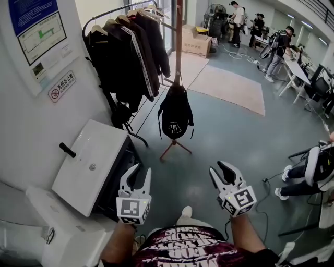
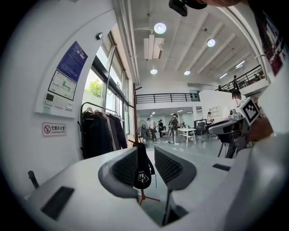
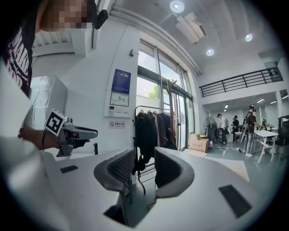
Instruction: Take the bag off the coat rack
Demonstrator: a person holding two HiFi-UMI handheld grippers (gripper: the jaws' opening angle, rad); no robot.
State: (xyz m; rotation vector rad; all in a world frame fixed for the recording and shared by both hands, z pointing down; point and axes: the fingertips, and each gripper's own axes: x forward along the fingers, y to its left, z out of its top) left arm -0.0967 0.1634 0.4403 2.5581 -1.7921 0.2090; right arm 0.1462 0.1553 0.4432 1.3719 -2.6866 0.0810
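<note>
**Bag:** The black bag (image 1: 176,112) hangs by its top from the wooden coat rack (image 1: 179,47). Its lower end sits above the rack's splayed feet, clear of the floor (image 1: 229,135). The coat rack stands just beside a clothes rail (image 1: 107,13) loaded with dark jackets (image 1: 130,52).

**Left tongs:** The left tongs (image 1: 142,171) are held low in front of the person, well apart from the bag. In the left gripper view the jaws stand wide with nothing gripped. The bag (image 2: 142,173) appears in the gap between them, far off.

**Right tongs:** The right tongs (image 1: 219,169) are level with the left tongs and also well apart from the bag. In the right gripper view the jaws stand wide and hold nothing. The jackets (image 3: 146,131) on the rail show beyond the gap.
</note>
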